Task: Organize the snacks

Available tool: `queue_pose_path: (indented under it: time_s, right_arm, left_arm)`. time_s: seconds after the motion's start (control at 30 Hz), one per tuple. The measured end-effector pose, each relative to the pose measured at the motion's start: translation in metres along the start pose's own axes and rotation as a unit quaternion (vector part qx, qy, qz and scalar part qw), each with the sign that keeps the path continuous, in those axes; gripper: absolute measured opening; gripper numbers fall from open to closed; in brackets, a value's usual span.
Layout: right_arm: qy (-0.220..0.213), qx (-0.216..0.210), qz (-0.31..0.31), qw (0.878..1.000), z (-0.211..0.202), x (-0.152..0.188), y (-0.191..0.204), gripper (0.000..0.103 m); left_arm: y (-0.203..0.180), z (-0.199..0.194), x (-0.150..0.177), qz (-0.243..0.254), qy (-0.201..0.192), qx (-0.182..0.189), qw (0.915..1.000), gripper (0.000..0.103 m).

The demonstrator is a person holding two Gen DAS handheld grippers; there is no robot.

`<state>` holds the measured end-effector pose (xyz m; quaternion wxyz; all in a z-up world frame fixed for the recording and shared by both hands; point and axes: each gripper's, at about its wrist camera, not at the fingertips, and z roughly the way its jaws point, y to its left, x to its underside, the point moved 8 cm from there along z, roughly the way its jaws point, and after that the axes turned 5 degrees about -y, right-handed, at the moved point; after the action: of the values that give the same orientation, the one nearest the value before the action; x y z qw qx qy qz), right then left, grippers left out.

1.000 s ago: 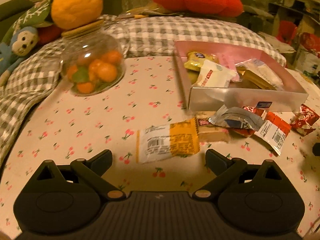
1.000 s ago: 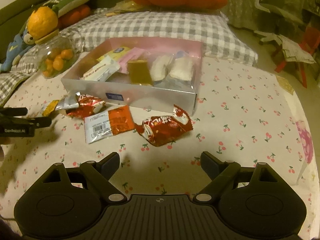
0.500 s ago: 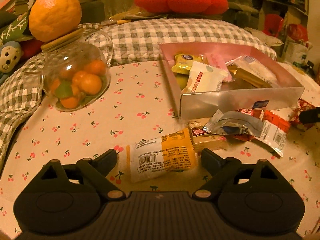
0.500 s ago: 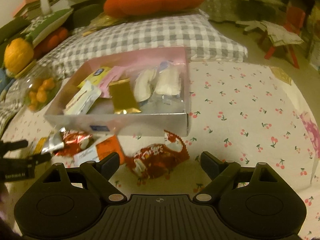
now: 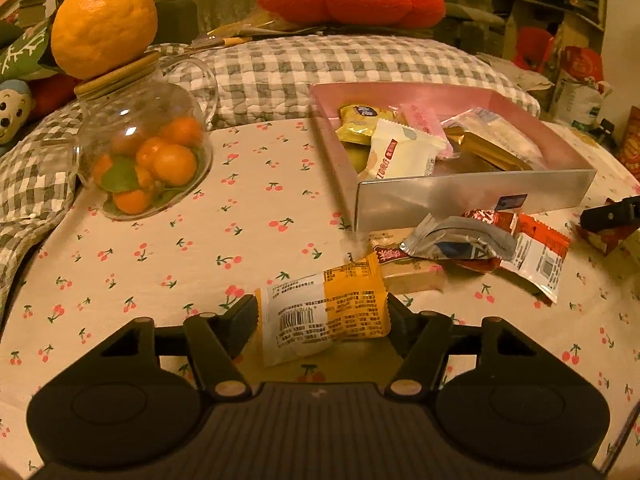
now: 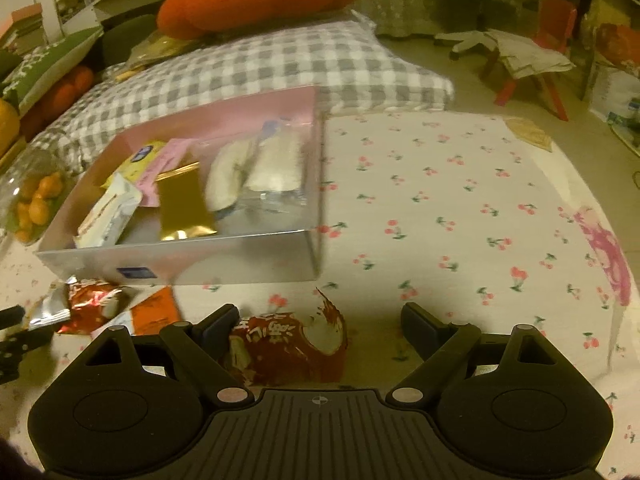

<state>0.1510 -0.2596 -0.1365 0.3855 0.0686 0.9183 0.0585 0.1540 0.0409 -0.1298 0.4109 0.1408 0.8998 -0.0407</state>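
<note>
Closer now than a second ago, the left gripper (image 5: 322, 314) has the orange-and-white snack packet (image 5: 324, 312) right between its fingers, where before the packet lay out ahead of the tips. Those fingers are closing, the packet between them, its two short ends at or almost at the pads, though I can't say they press yet. Its long axis runs crosswise, finger to finger, so the squeeze comes along its length. Over on the right, the right gripper (image 6: 318, 320) has also moved in: fingers spread wide over the red foil snack (image 6: 288, 344), which sits off-centre by the left finger, nothing pinched. Just beyond lie the silver packet (image 5: 456, 238) and the loose wrappers, against the near wall of the pink box (image 5: 472, 196) on the cherry-print desk (image 5: 240, 216)
</note>
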Motion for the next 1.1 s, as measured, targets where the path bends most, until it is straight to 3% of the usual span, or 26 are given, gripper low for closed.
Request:
queue_pose_path:
  time_s: [0.27, 0.5, 0.57, 0.63, 0.8, 1.1]
  right_arm:
    - [-0.003, -0.004, -0.026, 1.0, -0.009, 0.007, -0.009, 0.09]
    - [-0.005, -0.014, -0.101, 0.995, -0.016, 0.022, -0.003, 0.09]
    - [-0.003, -0.021, -0.106, 0.994, -0.019, 0.025, -0.002, 0.09]
    - [-0.002, -0.026, -0.112, 0.993, -0.021, 0.027, -0.001, 0.09]
    - [0.001, -0.032, -0.11, 0.993, -0.023, 0.028, 0.001, 0.09]
    - [0.004, -0.035, -0.084, 0.996, -0.021, 0.025, 0.008, 0.09]
  left_arm:
    - [-0.01, -0.011, 0.01, 0.026, 0.007, 0.033, 0.9991, 0.064]
    - [-0.024, -0.023, 0.02, 0.044, 0.004, 0.064, 0.997, 0.065]
    - [-0.03, -0.025, 0.022, 0.051, 0.004, 0.077, 0.9957, 0.068]
    - [-0.034, -0.026, 0.024, 0.055, 0.009, 0.088, 0.9946, 0.081]
    - [-0.038, -0.026, 0.025, 0.061, 0.016, 0.074, 0.9953, 0.09]
    - [-0.033, -0.018, 0.023, 0.006, 0.032, 0.048, 0.9983, 0.094]
